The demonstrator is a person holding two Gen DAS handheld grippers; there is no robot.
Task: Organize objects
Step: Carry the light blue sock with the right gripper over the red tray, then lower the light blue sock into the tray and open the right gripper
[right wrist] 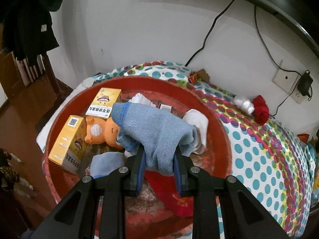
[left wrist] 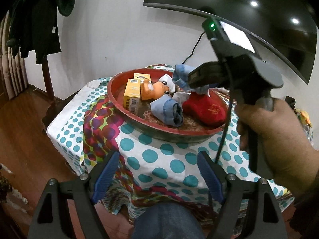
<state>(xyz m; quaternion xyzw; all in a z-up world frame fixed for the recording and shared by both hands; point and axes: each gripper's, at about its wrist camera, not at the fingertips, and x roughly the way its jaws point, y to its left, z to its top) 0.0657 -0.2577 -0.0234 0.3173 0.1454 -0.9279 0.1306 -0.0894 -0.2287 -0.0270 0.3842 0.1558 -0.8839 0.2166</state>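
A round red tray [right wrist: 217, 119] [left wrist: 119, 107] sits on the dotted tablecloth. My right gripper [right wrist: 158, 157] hangs over the tray, shut on a light blue sock [right wrist: 157, 131] that droops from its pads; the left wrist view shows the same gripper [left wrist: 194, 80] above the tray with the sock [left wrist: 181, 73]. Inside the tray lie two yellow boxes [right wrist: 67, 141] [right wrist: 104, 102], an orange toy [right wrist: 103, 129], a rolled blue sock [left wrist: 169, 109], white socks [right wrist: 196, 122] and a red sock [left wrist: 205, 109]. My left gripper [left wrist: 158, 165] stands open over the cloth in front of the tray, holding nothing.
On the cloth right of the tray lie a white sock roll [right wrist: 244, 103] and a red sock roll [right wrist: 261, 109]. A wall socket with a charger [right wrist: 304, 84] and cables are behind. Dark clothes [left wrist: 37, 20] hang at the left. A person's knee [left wrist: 167, 221] is below.
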